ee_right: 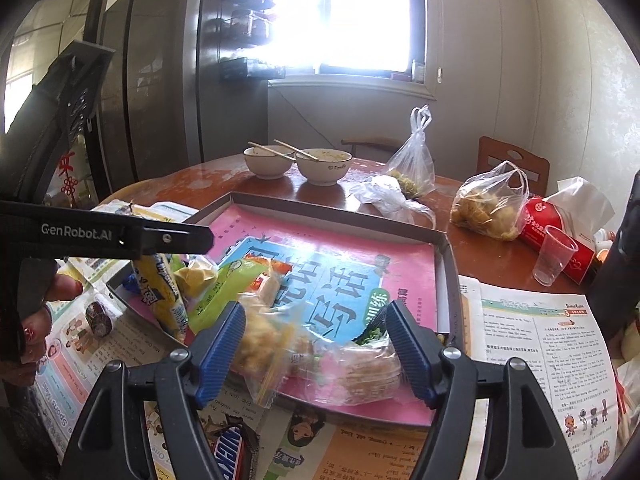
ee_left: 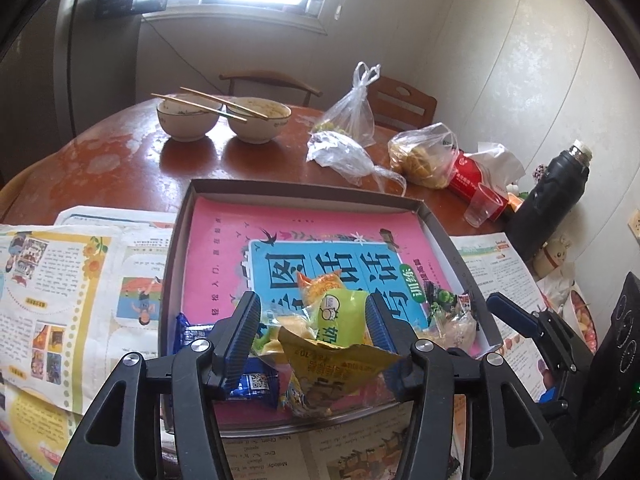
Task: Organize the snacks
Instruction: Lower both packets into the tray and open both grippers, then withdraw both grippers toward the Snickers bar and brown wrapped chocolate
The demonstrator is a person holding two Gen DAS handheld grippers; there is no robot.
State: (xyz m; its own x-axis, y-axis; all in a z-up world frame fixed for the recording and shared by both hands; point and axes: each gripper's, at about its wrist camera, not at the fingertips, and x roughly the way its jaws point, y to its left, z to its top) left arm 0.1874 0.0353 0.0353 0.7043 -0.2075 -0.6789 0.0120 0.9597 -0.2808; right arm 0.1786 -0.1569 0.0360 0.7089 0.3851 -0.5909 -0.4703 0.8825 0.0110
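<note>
Several snack packets [ee_left: 320, 332] lie heaped in the lower middle of the shallow box [ee_left: 304, 192] on the tabletop [ee_left: 120, 152]. Left gripper [ee_left: 314, 332] and right gripper [ee_right: 316, 344] are both released, jaws spread clear of the packets below.

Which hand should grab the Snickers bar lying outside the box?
Right, probably. The Snickers lies on the paper just below the open right gripper; the left gripper hovers over snacks inside the box.
</note>
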